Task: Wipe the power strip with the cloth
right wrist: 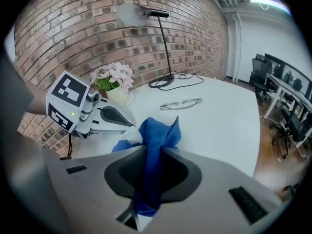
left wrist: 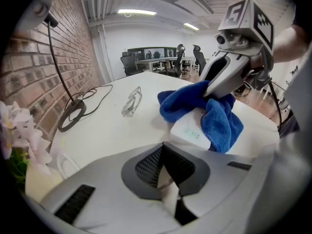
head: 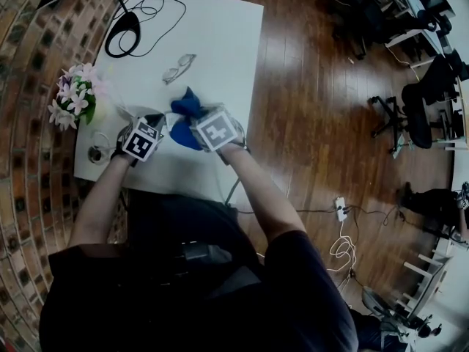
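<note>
Only the right tongs (right wrist: 147, 179) are gripping the blue cloth (right wrist: 158, 133), the left tongs (left wrist: 168, 179) sitting closed, so the power strip (left wrist: 187, 129) may be sliding unrestrained.

A white table (head: 220, 42) stood on a wood floor (head: 315, 123), its left edge beside a brick wall (right wrist: 73, 28). Glasses (head: 179, 68) lay on the table's far half, well apart from every edge. A lamp (head: 122, 34) with a round black base sat near the far left corner, its black cable (head: 150, 9) looped along the far edge. Pink and white flowers (head: 75, 97) stood at the left edge. Black office chairs (head: 418, 116) stood well apart, across the floor.
</note>
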